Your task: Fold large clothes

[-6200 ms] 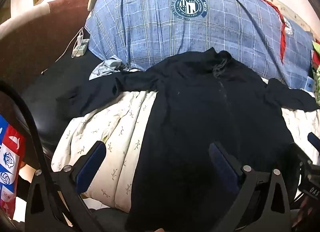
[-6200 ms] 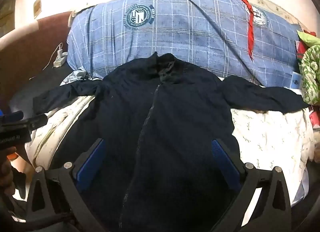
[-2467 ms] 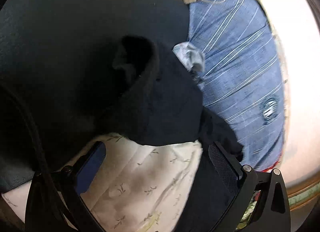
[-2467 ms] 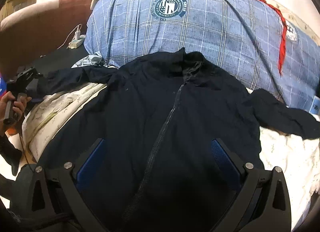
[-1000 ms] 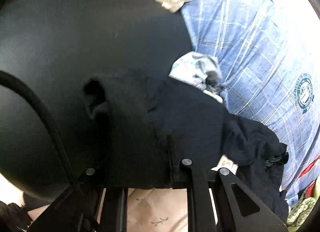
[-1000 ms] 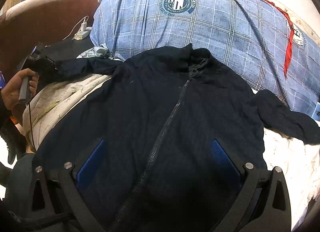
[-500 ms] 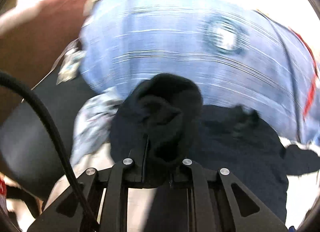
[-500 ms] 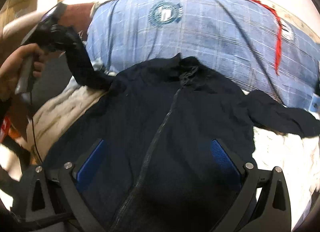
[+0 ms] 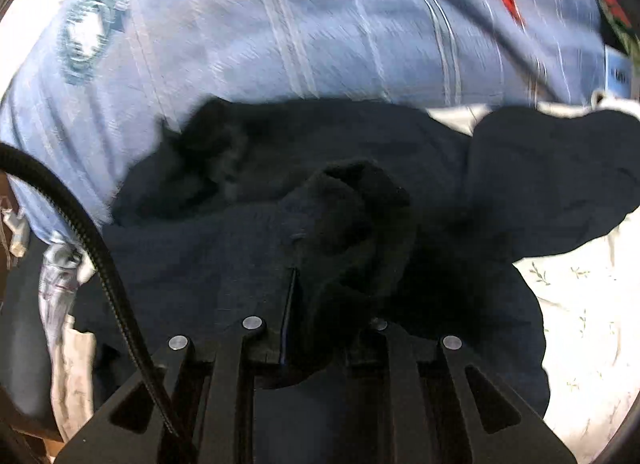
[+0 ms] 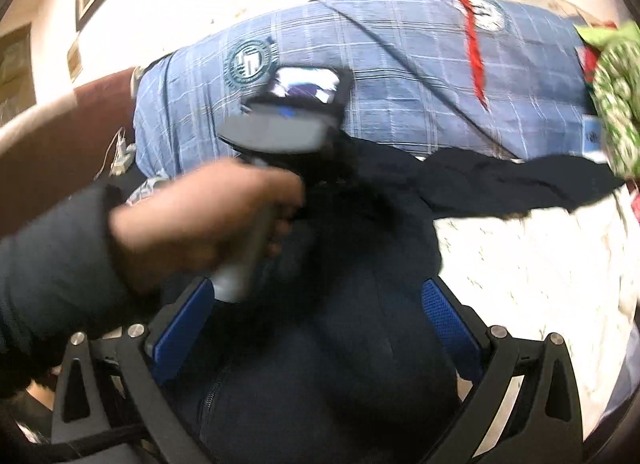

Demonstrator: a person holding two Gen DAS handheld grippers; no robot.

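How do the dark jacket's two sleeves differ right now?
The left gripper pinches one bunched sleeve above the dark navy zip jacket's front; the other sleeve lies flat, untouched, stretched over the pale floral sheet. Both are the same dark fabric.

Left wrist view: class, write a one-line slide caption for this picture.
Left tongs shut on the dark jacket's sleeve cuff, carried over the jacket's body before a blue plaid pillow.

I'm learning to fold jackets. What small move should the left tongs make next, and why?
Probably lower the sleeve cuff onto the jacket's chest and release. The left tongs hold the cuff above the body, already carried inward, and the right tongs hang open over the front.
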